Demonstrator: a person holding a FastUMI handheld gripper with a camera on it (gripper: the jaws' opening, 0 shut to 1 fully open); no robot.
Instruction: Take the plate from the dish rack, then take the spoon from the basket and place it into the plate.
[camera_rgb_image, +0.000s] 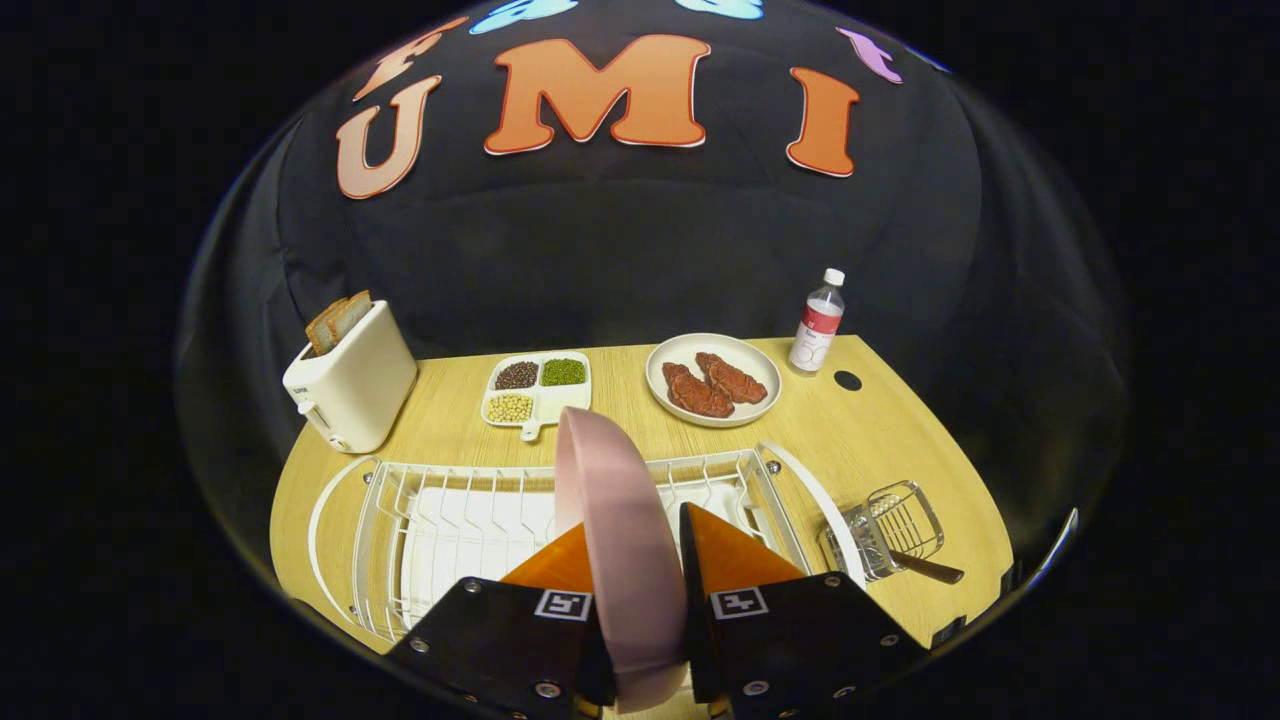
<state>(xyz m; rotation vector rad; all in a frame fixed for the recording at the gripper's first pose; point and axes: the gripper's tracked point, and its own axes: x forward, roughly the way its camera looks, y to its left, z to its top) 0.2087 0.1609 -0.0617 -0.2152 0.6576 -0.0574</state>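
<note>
A pink plate stands on edge between my two fingers, and my gripper is shut on its rim. The plate is held up above the white wire dish rack, which lies just ahead of and below the fingers. To the right of the rack stands a small wire basket. A spoon lies in it, its dark handle sticking out toward the table's right edge.
Beyond the rack on the wooden table are a white toaster with bread, a divided dish of beans, a plate with two pieces of meat, and a plastic bottle. A round cable hole sits near the bottle.
</note>
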